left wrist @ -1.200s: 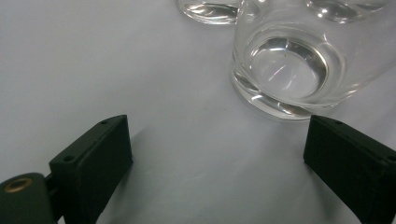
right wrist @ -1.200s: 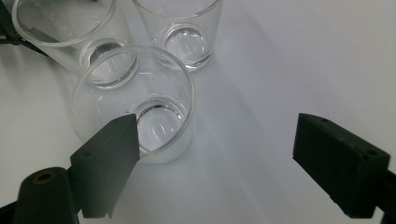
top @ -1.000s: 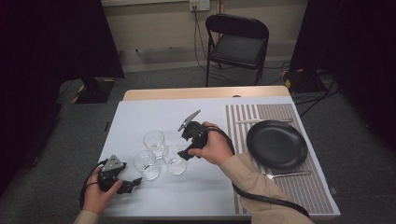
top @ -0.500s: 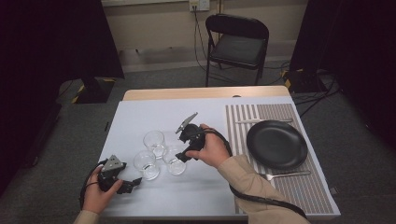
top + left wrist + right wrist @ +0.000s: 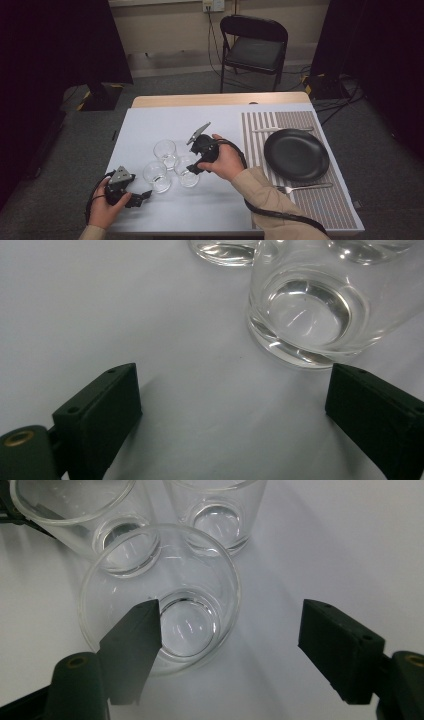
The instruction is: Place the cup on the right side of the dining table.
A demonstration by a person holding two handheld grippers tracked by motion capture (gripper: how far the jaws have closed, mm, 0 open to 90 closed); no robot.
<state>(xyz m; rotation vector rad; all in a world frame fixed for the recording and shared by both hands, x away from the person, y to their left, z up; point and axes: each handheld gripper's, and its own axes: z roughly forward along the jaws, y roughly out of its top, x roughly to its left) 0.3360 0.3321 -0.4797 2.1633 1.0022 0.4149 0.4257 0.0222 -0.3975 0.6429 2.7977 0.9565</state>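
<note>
Three clear glasses stand bunched together on the white table (image 5: 150, 125), left of the striped mat (image 5: 300, 200). The right gripper (image 5: 196, 167) hangs right over the near-right glass (image 5: 186, 171), jaws spread wide; in the right gripper view one jaw sits over that glass's rim (image 5: 160, 597) while the other is out over bare table, so nothing is pinched. The left gripper (image 5: 142, 196) rests low at the near-left corner, jaws also wide apart, pointing at the near-left glass (image 5: 157, 176); in the left gripper view that glass (image 5: 320, 315) stands just ahead of the jaws, not touching them. The far glass (image 5: 165, 152) stands upright behind the pair. On the mat sit a black plate (image 5: 296, 154) and a fork (image 5: 305, 187).
</note>
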